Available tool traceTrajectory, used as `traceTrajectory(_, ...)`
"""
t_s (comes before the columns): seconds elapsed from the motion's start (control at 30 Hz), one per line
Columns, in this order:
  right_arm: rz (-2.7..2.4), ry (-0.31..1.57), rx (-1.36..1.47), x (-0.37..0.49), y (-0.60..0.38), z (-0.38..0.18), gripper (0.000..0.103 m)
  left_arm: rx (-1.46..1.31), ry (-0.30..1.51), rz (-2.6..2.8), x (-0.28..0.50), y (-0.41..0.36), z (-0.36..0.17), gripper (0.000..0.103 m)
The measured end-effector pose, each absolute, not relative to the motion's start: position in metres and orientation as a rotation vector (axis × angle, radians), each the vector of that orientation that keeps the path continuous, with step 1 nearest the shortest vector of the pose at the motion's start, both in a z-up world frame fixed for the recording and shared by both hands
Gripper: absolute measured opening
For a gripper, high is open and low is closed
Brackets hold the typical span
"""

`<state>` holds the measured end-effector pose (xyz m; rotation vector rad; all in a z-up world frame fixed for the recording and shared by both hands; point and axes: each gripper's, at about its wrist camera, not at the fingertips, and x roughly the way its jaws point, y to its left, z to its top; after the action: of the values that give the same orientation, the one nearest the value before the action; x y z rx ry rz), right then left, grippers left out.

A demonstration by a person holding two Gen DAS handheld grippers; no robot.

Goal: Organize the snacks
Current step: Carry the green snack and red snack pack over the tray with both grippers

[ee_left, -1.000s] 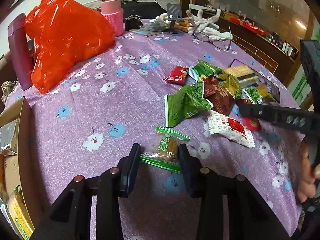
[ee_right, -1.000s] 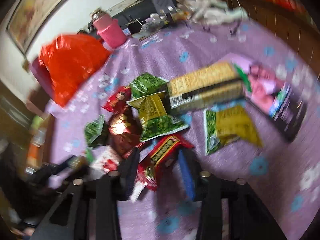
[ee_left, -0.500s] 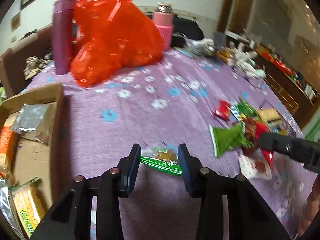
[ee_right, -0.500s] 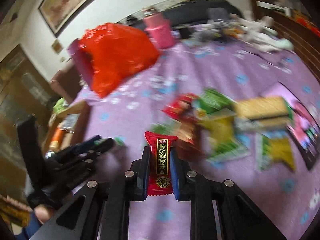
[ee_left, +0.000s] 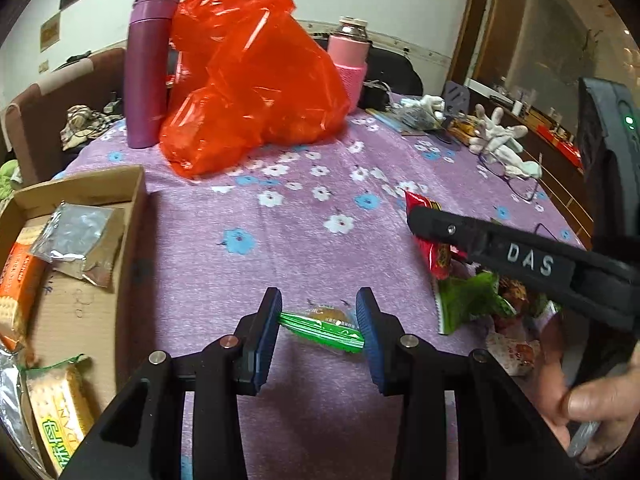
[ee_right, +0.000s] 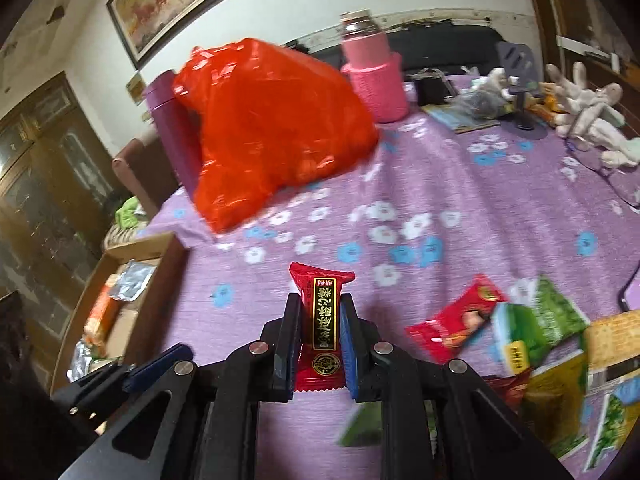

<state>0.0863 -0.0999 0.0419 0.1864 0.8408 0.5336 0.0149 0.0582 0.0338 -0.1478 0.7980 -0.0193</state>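
Observation:
My left gripper is shut on a clear green-edged cake packet, held above the purple flowered tablecloth. My right gripper is shut on a red snack packet with gold lettering; the same gripper shows from the side in the left wrist view, with the red packet in it. A cardboard box with several snack packs lies at the table's left edge; it also shows in the right wrist view. A pile of loose snack packets lies at the right.
A red plastic bag, a purple flask and a pink flask stand at the back of the table. White gloves and glasses lie at the far right. A sofa stands beyond the left edge.
Both grippers have swung left toward the cardboard box with their packets. The right gripper closed on the red packet and lifted it off the pile.

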Motion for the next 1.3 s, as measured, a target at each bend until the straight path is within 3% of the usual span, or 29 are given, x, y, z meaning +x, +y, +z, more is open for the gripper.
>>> traceTrajectory(0.47,0.552,0.875,0.264,0.093,-0.109,0.042,0.02,-0.155,0.785,-0.068,0.011,0.051,0.037,0.037)
traceTrajectory(0.73,0.604,0.834,0.204,0.08,-0.092,0.047,0.02,-0.149,0.688,-0.023,-0.007,0.059,0.067,0.037)
traceTrajectory(1.0,0.738,0.761,0.095,0.048,-0.059,0.057,0.02,-0.203,0.62,0.122,-0.044,0.124,0.09,0.038)
traceTrajectory(1.3,0.881,0.798,0.137,0.016,-0.013,0.072,0.02,-0.297,0.63,0.256,-0.087,0.197,0.065,0.038)
